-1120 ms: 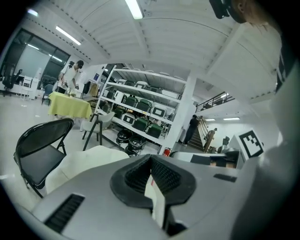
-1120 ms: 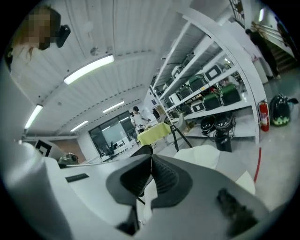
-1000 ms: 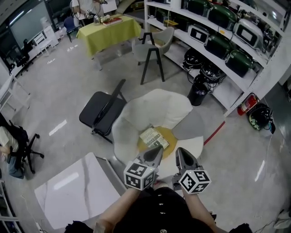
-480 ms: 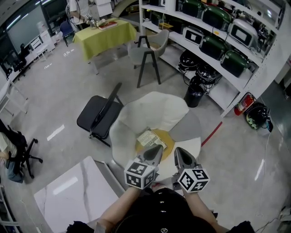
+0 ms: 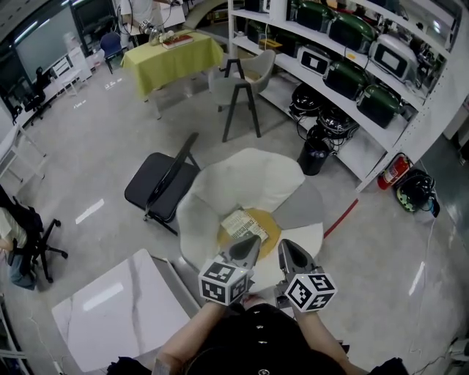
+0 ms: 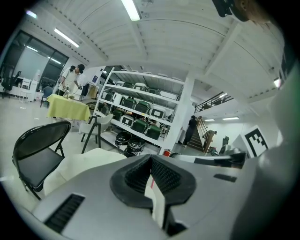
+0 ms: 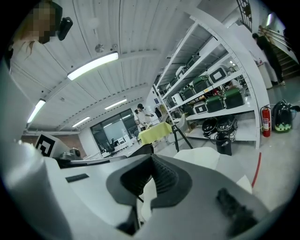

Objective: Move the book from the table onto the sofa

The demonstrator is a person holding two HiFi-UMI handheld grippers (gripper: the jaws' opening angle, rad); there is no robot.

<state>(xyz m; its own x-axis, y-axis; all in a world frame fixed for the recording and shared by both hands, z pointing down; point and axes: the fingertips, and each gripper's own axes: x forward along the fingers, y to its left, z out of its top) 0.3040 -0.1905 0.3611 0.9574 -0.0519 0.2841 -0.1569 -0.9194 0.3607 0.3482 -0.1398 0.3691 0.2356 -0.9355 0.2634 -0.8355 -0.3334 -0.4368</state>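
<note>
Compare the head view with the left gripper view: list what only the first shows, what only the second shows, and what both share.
Only the head view: the book lying on the yellow cushion, and the marble-topped table.
Only the left gripper view: the ceiling light and a person by the staircase.
Both: the left gripper, shut and empty, the white sofa, the black folding chair, the green-clothed table and the appliance shelves.

Grey left gripper (image 5: 251, 242) and right gripper (image 5: 283, 246), black-and-white marker cubes (image 5: 223, 282), black buttoned top (image 5: 256, 338).
</note>
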